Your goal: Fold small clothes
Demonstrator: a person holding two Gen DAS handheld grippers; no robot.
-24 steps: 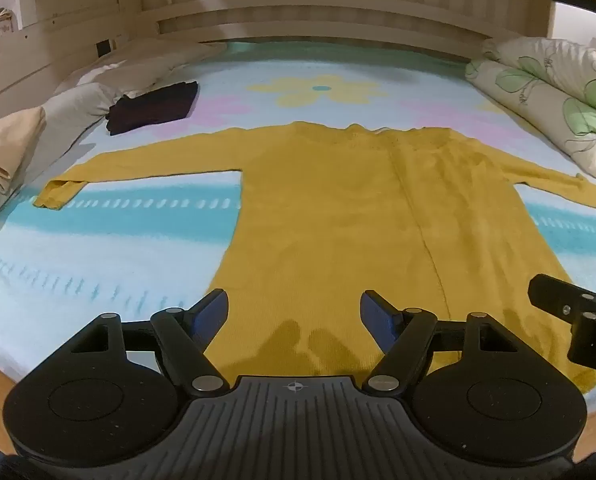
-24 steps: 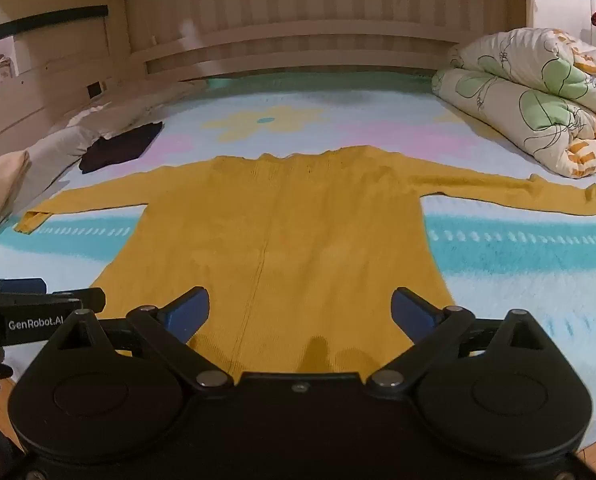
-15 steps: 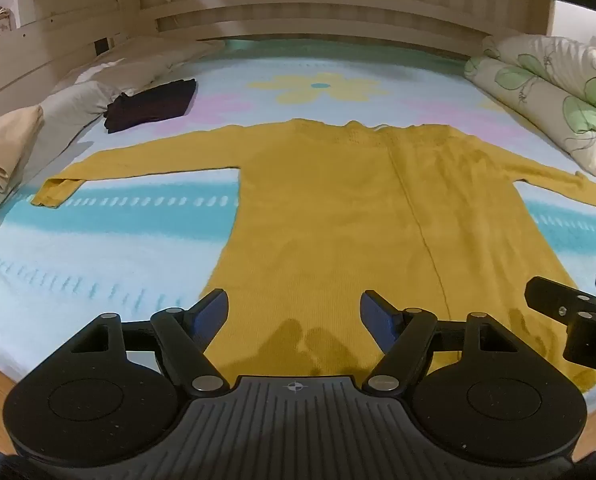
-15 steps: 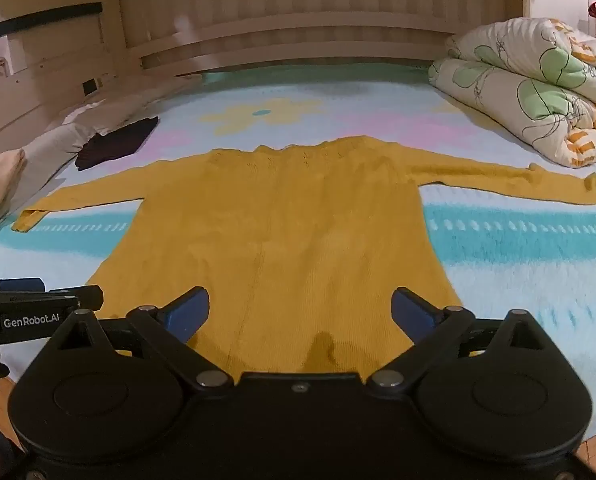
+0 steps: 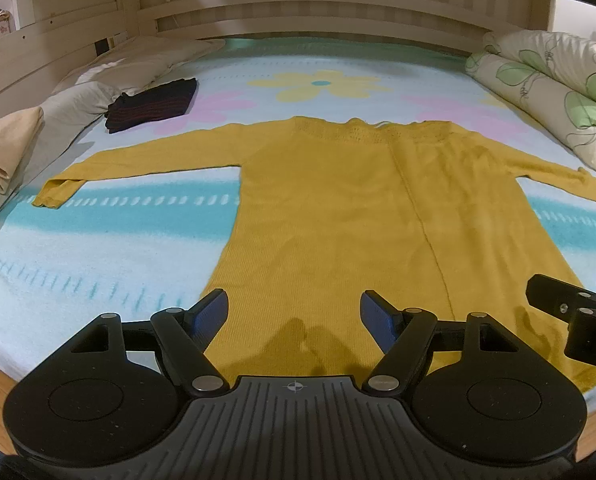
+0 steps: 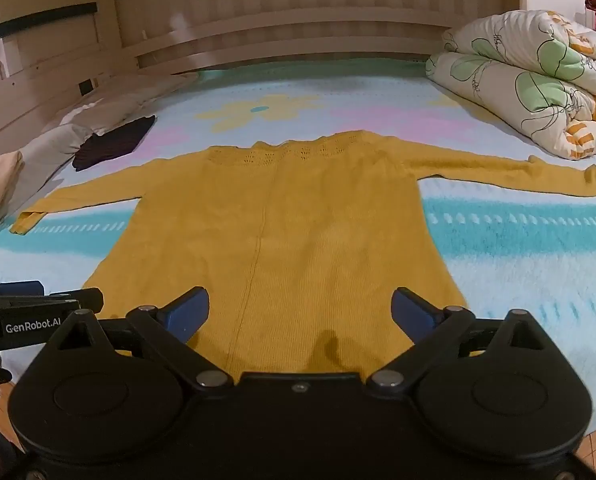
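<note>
While both claws gape empty over the yellow sweater (image 6: 298,220), the left claw (image 6: 38,312) reads "GenRobot.AI".

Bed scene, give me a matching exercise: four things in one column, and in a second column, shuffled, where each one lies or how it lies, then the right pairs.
Things:
1. sweater
2. dark garment
3. quilt
4. beige cloth

Places or states:
A. rolled up at the far right of the bed
B. spread flat, sleeves out to both sides
C. bunched at the left edge, nearer than the dark garment
D. folded, far left, beside the pillows

Pairs: 1-B, 2-D, 3-A, 4-C
</note>
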